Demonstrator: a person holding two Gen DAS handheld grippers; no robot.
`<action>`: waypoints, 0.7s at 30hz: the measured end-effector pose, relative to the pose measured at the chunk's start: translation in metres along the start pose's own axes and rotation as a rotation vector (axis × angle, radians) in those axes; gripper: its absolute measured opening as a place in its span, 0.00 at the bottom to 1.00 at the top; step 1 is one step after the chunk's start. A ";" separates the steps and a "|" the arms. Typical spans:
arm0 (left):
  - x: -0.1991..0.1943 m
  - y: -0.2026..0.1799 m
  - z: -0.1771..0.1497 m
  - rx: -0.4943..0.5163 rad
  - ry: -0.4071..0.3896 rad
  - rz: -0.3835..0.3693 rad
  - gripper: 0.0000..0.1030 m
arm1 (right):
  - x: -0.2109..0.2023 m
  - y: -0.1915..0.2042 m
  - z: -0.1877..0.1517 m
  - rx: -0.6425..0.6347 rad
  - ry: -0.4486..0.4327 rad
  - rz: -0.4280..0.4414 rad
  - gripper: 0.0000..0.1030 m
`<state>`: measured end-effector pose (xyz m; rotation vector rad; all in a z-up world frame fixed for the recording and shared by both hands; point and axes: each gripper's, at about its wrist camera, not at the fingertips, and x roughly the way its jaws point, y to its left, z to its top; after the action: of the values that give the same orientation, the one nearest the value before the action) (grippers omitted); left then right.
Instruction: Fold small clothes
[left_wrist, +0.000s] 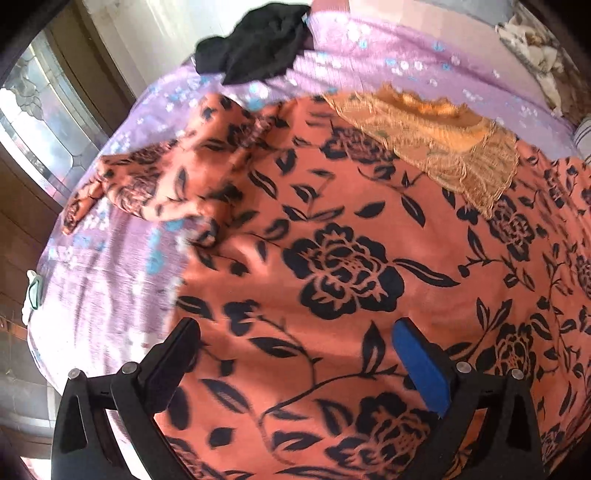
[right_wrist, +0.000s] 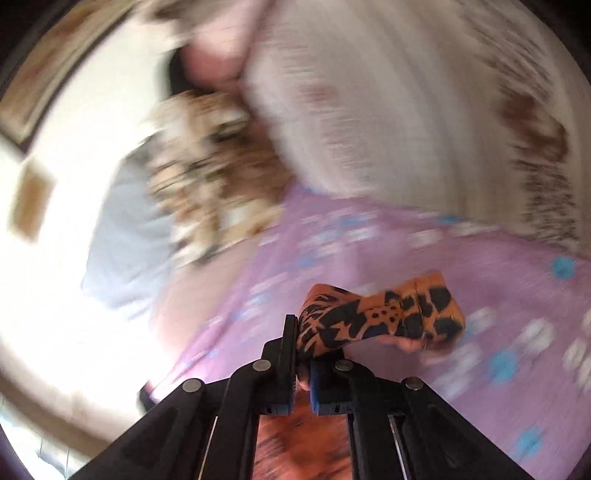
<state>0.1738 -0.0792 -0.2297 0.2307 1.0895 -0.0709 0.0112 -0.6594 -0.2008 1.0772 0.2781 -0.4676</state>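
Orange garment (left_wrist: 332, 258) with black roses and leaves lies spread over the lilac sheet (left_wrist: 110, 280), a lace neckline (left_wrist: 443, 140) at its far end. Only the left view shows a black cloth (left_wrist: 255, 40) beyond it. The left gripper (left_wrist: 295, 354) hovers wide open above the fabric, empty. The blurred right view shows the right gripper (right_wrist: 301, 354) clamped on a bunched corner (right_wrist: 380, 314), lifted off the sheet.

Lilac floral bedsheet (left_wrist: 369, 48), sunlit window (left_wrist: 44, 122), pillow (right_wrist: 388, 110)
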 end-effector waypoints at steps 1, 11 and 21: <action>-0.004 0.006 0.000 -0.007 -0.012 -0.007 1.00 | -0.006 0.022 -0.012 -0.043 0.014 0.030 0.05; -0.045 0.104 -0.009 -0.115 -0.161 0.001 1.00 | 0.046 0.214 -0.223 -0.377 0.301 0.204 0.05; -0.036 0.171 -0.027 -0.239 -0.149 0.037 1.00 | 0.142 0.256 -0.452 -0.605 0.806 0.161 0.34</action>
<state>0.1632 0.0909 -0.1839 0.0298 0.9352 0.0745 0.2650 -0.1889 -0.2693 0.6327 0.9676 0.2219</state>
